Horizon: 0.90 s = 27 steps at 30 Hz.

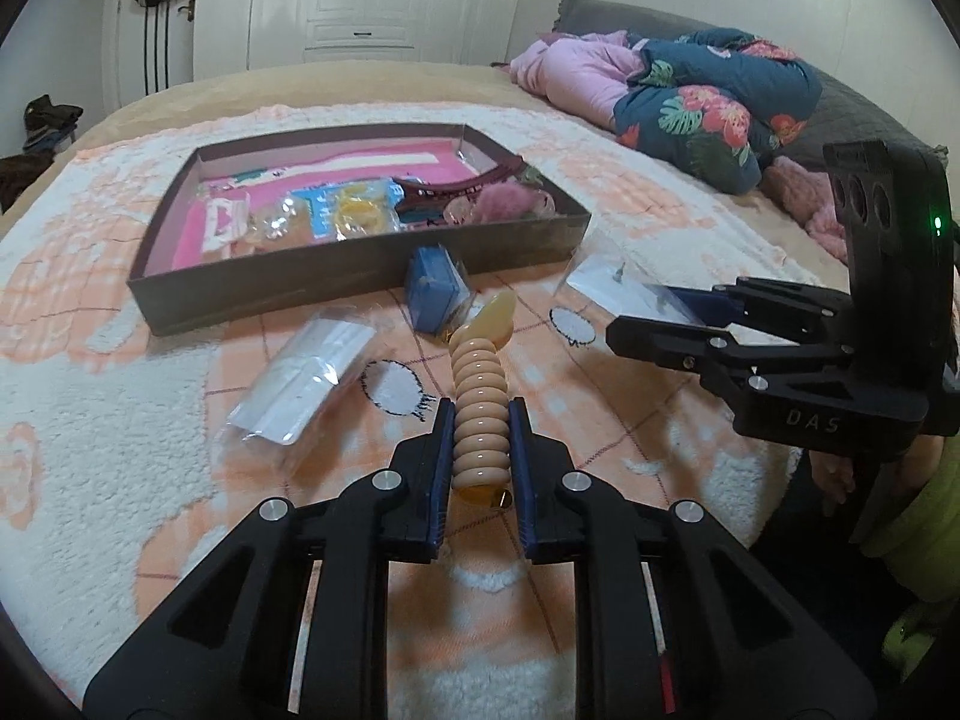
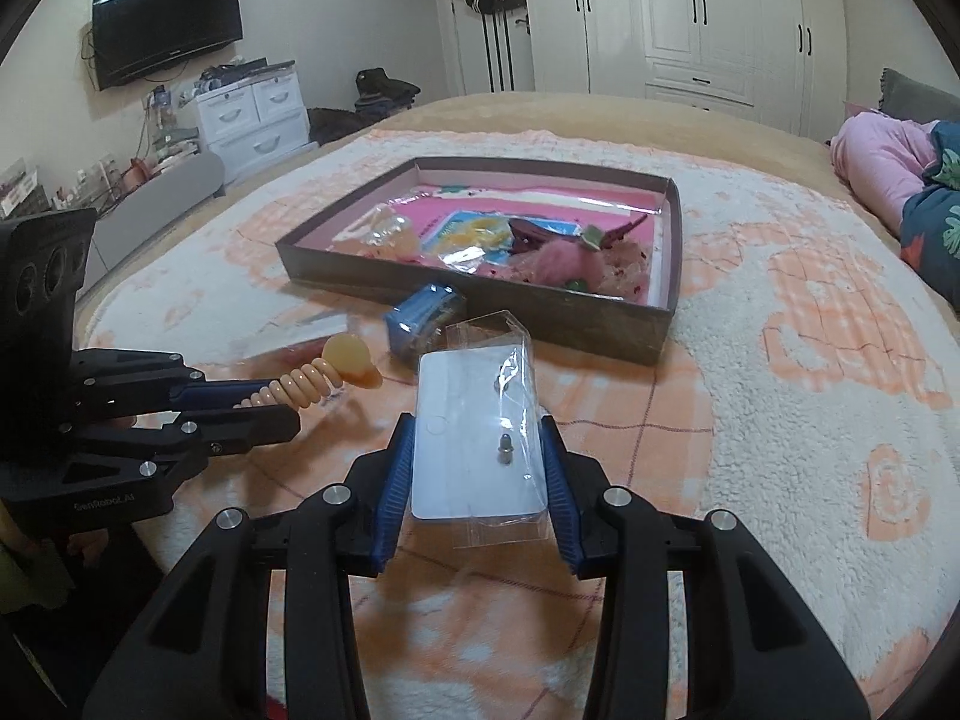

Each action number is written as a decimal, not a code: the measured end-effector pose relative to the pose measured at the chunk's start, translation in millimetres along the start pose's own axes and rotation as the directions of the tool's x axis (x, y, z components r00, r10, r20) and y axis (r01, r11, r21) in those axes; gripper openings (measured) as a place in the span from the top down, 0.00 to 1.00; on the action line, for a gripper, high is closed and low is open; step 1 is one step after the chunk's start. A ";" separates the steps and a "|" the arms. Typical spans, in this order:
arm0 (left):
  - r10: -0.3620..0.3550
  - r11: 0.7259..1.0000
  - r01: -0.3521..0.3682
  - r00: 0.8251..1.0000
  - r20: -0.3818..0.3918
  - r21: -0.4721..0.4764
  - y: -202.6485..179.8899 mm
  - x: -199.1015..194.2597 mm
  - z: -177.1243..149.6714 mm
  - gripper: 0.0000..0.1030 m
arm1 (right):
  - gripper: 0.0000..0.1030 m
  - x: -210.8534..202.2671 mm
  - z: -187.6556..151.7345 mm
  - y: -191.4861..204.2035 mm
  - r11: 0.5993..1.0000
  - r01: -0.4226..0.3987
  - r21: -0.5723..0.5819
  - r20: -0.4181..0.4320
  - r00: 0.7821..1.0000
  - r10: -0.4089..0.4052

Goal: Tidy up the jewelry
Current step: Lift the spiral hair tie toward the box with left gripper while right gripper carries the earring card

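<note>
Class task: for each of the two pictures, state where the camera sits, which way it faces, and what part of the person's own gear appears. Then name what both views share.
Left wrist view: sits on the left gripper, looks along its fingers across the bed toward the box; the fingers clamp a beige spiral hair tie; the right gripper shows at right.
Right wrist view: sits on the right gripper, faces the box and wardrobe; its fingers hold a clear earring packet; the left gripper shows at left.
Shared: box, blue packet, blanket, both grippers.

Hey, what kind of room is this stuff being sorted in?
Most likely a bedroom. The box of trinkets sits on a bed covered with a fleecy blanket, a folded quilt lies near the headboard, and white wardrobes line the far wall.
</note>
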<state>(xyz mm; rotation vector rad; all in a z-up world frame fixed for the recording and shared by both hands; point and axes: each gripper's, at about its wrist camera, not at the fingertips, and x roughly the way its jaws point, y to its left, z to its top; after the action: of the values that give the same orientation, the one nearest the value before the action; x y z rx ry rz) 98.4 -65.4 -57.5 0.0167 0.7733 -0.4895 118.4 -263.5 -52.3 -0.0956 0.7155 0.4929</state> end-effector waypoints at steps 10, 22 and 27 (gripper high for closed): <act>0.035 0.998 -0.032 0.997 0.066 -0.054 20.0 -26.4 9.6 0.90 | 0.62 -11.1 13.5 21.2 1.000 -0.007 -0.017 0.040 0.999 0.008; 0.088 0.990 -0.076 0.990 0.107 -0.115 51.9 -42.3 21.8 0.89 | 0.62 2.3 42.7 36.7 0.999 -0.024 -0.029 0.069 0.997 0.025; 0.101 0.987 -0.085 0.989 0.112 -0.136 66.7 -44.9 29.8 0.89 | 0.62 12.1 56.3 39.9 0.999 -0.031 -0.033 0.079 0.996 0.033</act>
<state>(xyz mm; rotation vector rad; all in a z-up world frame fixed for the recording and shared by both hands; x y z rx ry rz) 119.6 6.9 -16.6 -0.0969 0.6834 -0.3472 141.7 -209.5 -14.4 -0.0938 0.6324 0.5358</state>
